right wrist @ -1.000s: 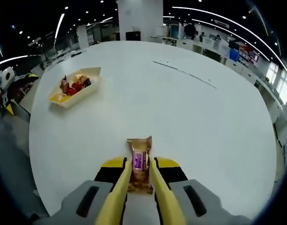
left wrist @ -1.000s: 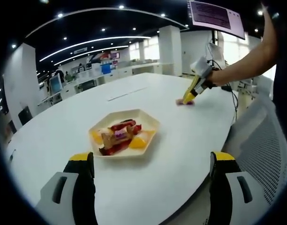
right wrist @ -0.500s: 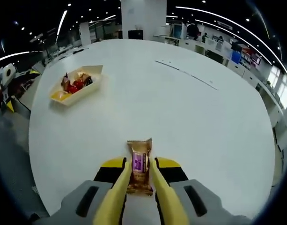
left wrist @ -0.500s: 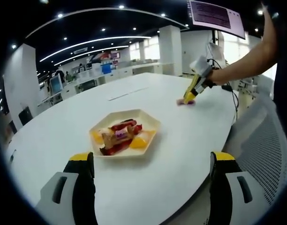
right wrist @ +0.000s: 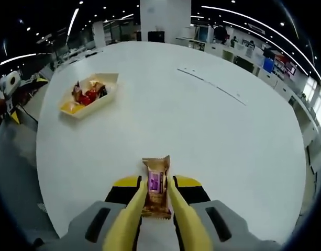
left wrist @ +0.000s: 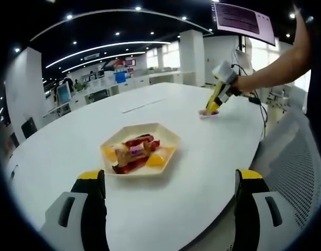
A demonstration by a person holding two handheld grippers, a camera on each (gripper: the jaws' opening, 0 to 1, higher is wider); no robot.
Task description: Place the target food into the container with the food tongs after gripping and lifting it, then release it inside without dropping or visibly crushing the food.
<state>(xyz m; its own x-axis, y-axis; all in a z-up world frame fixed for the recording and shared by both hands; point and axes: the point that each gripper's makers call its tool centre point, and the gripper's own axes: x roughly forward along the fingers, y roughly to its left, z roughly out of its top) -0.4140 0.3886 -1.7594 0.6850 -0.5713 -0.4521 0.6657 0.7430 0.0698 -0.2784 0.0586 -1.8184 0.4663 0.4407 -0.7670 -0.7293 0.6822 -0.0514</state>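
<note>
A brown snack packet with a purple label is pinched between the yellow food tongs, and my right gripper is shut on those tongs, just above the white table. From the left gripper view, the same right gripper holds the packet at the table's far side. A cream hexagonal tray with red, orange and brown wrapped snacks sits ahead of my left gripper, which is wide open and holds nothing. In the right gripper view the tray lies far to the upper left.
The big white oval table has wide bare room between packet and tray. A person's arm reaches in from the right. A grey mesh chair stands by the table's edge. Desks and pillars fill the room behind.
My right gripper has risen slightly with the tongs and packet, and its view has shifted a little. The left gripper and the tray have stayed put.
</note>
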